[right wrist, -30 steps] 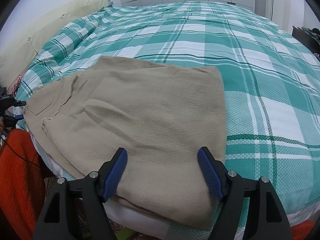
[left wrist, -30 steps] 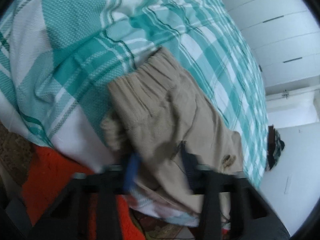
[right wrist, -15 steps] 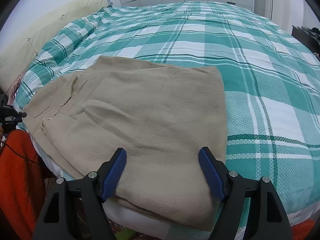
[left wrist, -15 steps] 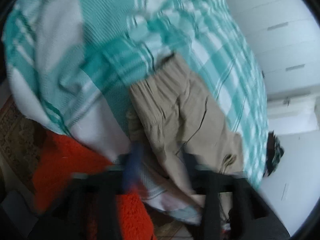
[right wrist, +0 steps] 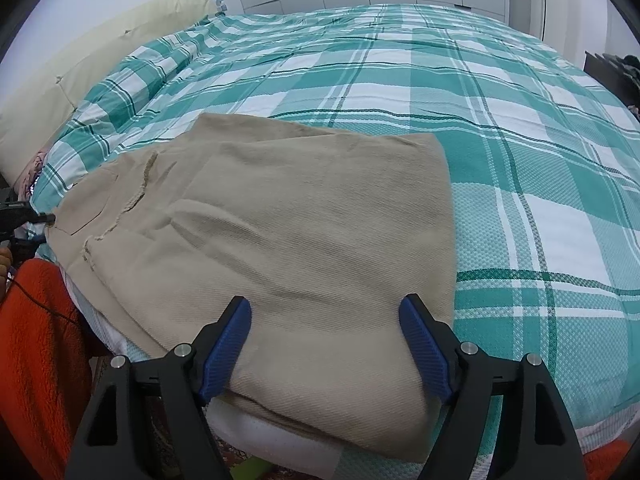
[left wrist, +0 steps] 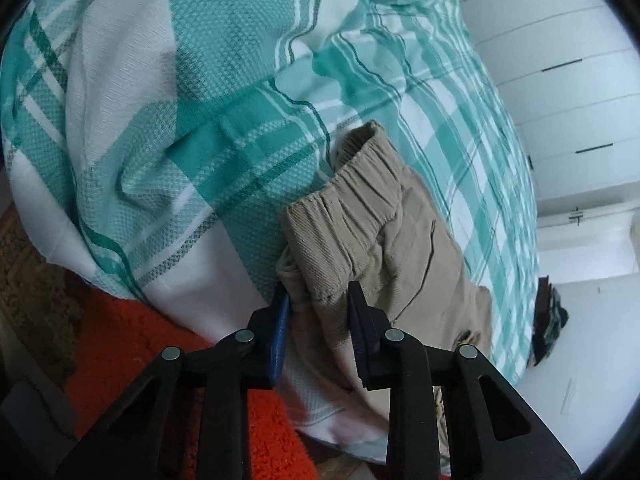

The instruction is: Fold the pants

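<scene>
From the left wrist, we see our left gripper (left wrist: 318,300) at the waistband corner of the tan pants (left wrist: 384,240), which lie at the edge of the bed's green plaid cover (left wrist: 200,100); its jaws have just been closing after springing wide half a second ago, and the bunched corner now sits between the pads, apparently pinched. We read this as a re-grip for the next fold. From the right wrist, our right gripper (right wrist: 326,340) is spread wide over the folded end of the pants (right wrist: 300,220), clamping nothing, just as it was a second ago.
</scene>
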Motion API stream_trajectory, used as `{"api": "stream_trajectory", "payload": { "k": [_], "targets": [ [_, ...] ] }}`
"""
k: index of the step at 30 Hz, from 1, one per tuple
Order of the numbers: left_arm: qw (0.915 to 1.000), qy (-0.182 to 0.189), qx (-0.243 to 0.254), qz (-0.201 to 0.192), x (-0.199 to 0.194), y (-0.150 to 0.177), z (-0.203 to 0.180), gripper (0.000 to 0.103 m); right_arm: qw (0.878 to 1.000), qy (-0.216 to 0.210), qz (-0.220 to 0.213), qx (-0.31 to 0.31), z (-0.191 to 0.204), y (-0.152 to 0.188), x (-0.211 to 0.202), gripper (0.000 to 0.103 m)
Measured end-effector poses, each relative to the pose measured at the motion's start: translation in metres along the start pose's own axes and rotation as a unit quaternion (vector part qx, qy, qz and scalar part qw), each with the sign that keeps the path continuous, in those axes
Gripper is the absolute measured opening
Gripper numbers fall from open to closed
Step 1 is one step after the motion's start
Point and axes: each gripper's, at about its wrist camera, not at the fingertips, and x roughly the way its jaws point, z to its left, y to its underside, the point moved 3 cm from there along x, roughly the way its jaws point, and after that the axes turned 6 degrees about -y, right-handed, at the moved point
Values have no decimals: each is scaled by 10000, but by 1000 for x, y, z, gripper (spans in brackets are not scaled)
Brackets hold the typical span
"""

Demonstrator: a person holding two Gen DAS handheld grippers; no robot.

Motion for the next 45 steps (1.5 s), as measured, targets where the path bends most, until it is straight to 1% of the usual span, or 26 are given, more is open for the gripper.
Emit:
{"api": "stream_trajectory", "payload": {
  "k": [1,2,3,5,7,9,13,16,18,20,22,25,28,29,31,32,33,34,35,37,38,39,41,42,44,45],
  "targets": [
    [10000,28,-20,11,1,0,2,27,10000,1,-1,-1,0,0,0,77],
    [10000,41,-29,22,2,0,4,32,10000,4,-4,-1,1,0,0,77],
    [10000,33,-57,23,4,-1,5,46,10000,5,-3,0,0,0,0,77],
    [9998,84,-145,46,8,-4,7,59,10000,6,0,4,0,0,0,77],
    [9996,238,-156,77,10,-4,4,34,10000,10,3,13,1,0,0,78],
    [9999,119,-115,-22,4,-2,-1,22,10000,14,14,15,1,0,0,78],
    [9993,190,15,-336,-27,5,-18,17,10000,-21,18,4,2,0,-1,78],
    [9941,175,746,-769,-66,19,-68,17,10000,-55,26,-4,2,0,-1,78],
    [9859,261,1307,-1012,-91,32,-110,17,10000,-77,26,4,1,0,-1,78],
    [9722,444,1982,-1168,-113,58,-165,17,9999,-105,31,20,0,-1,0,79],
    [9592,608,2494,-1184,-121,83,-211,17,9999,-115,56,45,0,-2,-1,80],
    [9392,876,3162,-1014,-114,133,-276,16,9997,-179,-32,182,-1,-7,-12,79],
    [9198,921,3741,-744,-78,188,-329,16,9961,-378,-472,647,-12,-11,-39,79],
    [9155,903,3871,-620,-63,205,-340,17,9940,-377,-658,783,-20,-12,-49,79],
    [9023,781,4223,-377,-17,247,-362,23,9897,-266,-978,1014,-36,-11,-67,79],
    [8926,657,4452,-279,6,265,-368,31,9876,-208,-1090,1108,-43,-11,-74,79],
    [8773,450,4778,-54,37,288,-373,46,9843,-138,-1233,1255,-54,-10,-82,79],
    [8712,349,4894,149,54,299,-375,51,9824,-113,-1295,1341,-61,-10,-85,79],
    [8706,237,4903,335,66,309,-372,53,9803,-96,-1353,1436,-68,-9,-89,79],
    [8812,369,4671,631,70,310,-362,58,9762,-38,-1459,1603,-81,-6,-94,79],
    [8849,495,4584,665,64,306,-357,68,9744,-34,-1500,1675,-86,-6,-96,78],
    [8885,542,4526,524,52,296,-352,75,9719,-82,-1554,1765,-90,-4,-99,78],
    [8913,447,4512,71,31,275,-344,79,9691,-261,-1618,1842,-93,-2,-102,78],
    [8927,364,4489,-185,20,263,-337,80,9676,-445,-1614,1888,-93,-3,-101,75],
    [8971,214,4384,-499,10,239,-319,81,9610,-1140,-1497,2026,-88,-6,-96,68],
    [8993,105,4325,-638,6,231,-305,81,9518,-1685,-1394,2150,-81,-10,-89,67]
  ]
}}
